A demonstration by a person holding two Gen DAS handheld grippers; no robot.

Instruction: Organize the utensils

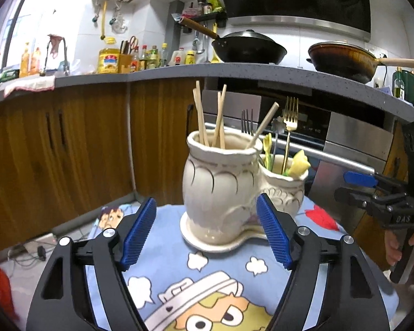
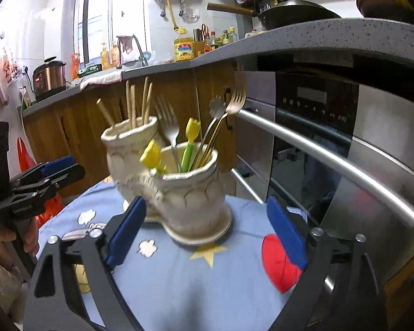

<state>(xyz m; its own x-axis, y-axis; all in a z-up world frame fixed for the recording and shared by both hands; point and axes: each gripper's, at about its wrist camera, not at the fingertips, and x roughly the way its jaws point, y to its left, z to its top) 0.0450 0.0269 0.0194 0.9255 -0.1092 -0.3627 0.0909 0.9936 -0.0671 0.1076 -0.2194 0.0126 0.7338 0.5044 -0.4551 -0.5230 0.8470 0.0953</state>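
glossy glazed ceramic holder (image 1: 220,190), wooden chopsticks (image 1: 201,115), shiny metal forks (image 1: 289,113), matt printed cloth (image 1: 223,270).

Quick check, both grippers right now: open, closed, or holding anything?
Left gripper: open, nothing between the pads; the ceramic holder stands just ahead.
Right gripper: open, holding nothing; the holder's shorter pot lies ahead.

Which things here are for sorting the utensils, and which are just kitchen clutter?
For the job: holder, chopsticks, gold fork, silver fork, yellow picks.
Clutter: wok, brown pan, oil jug, rice cooker.
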